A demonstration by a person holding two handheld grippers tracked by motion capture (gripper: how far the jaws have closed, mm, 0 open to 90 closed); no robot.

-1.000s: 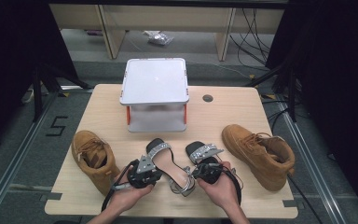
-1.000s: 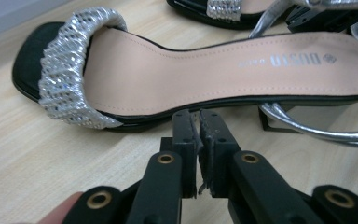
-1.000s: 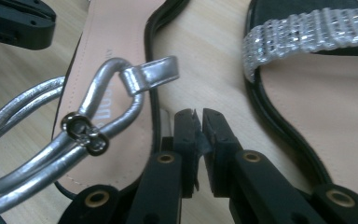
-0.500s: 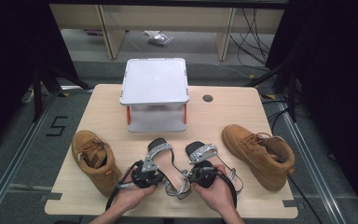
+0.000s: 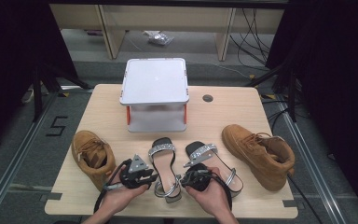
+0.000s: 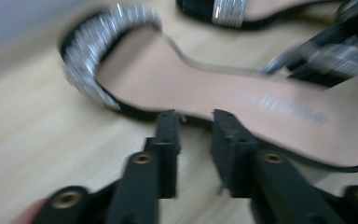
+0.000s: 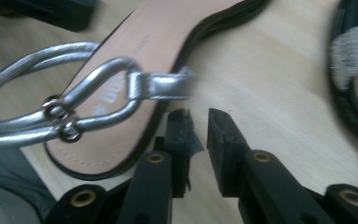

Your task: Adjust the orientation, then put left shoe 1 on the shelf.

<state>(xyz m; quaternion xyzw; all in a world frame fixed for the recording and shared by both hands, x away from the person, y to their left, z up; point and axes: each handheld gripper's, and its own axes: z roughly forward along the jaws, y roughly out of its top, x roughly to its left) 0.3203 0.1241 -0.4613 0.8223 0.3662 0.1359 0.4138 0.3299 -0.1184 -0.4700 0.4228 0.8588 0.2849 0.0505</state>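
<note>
- The left gripper (image 5: 137, 175) had just been opening; its jaws stood apart, empty, beside the left sandal (image 5: 164, 163).
- The right gripper (image 5: 196, 176) had also just been parting, empty, at the right sandal (image 5: 212, 161).
- Both sandals lay side by side on the table (image 5: 233, 107); the pairing looked done, only withdrawal left.

Motion smears the left sandal (image 6: 223, 93) in the left gripper view; its insole print is unreadable, heel cut off.

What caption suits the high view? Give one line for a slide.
Two hand-held tools, left and right, open beside a pair of silver-strapped sandals between two tan boots.
</note>
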